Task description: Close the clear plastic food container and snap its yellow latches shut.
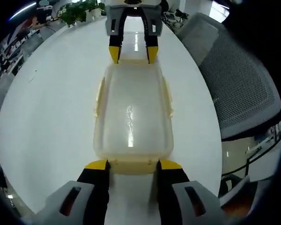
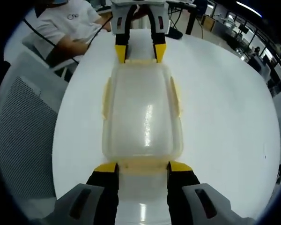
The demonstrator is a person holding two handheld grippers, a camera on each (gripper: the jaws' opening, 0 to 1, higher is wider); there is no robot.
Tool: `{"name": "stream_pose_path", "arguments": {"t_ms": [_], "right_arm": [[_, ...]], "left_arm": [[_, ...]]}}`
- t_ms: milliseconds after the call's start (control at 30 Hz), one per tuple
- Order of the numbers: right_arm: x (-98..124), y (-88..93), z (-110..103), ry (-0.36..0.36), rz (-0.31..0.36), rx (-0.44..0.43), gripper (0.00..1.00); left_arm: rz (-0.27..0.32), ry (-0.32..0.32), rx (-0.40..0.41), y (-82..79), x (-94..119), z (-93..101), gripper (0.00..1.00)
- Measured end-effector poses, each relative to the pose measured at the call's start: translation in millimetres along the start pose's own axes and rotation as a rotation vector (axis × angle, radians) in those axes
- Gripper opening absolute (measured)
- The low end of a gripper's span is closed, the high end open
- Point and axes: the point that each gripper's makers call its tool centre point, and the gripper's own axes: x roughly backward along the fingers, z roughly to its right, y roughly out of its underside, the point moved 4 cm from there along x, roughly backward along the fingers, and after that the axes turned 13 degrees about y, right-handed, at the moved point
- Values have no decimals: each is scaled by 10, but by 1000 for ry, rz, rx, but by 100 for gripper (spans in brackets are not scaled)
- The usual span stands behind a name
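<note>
Left gripper view: clear container (image 1: 132, 117) lies mid-frame on the white table (image 1: 47, 117), lid on. Both tongs (image 1: 132, 165) (image 2: 143, 168) open, straddling end latches (image 1: 132, 166); press each squarely down.

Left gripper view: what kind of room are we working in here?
Most likely an open office or meeting area: a large white table, a grey mesh office chair beside it, potted plants at the far edge, and a seated person in the right gripper view.
</note>
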Motion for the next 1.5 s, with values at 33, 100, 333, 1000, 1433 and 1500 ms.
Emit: {"name": "stream_pose_path", "arguments": {"t_ms": [33,100,333,1000,1433,1500], "right_arm": [[12,-19,-11,-4,-1,4,39],[37,-54,30,7,-3,13,39],[201,-137,109,12,-1,18,39],[704,-135,287,23,12,7,39],[743,-78,310,10,-6,-7,39],[759,-53,315,13,0,1,39]], "left_arm": [[0,0,6,-1,23,12,38],[1,-8,2,-16,94,22,38],[18,-28,-2,-62,292,29,38],[71,-34,-28,-430,681,50,39],[63,-26,-35,-509,671,6,38],[60,-21,-30,-529,657,-6,38]]}}
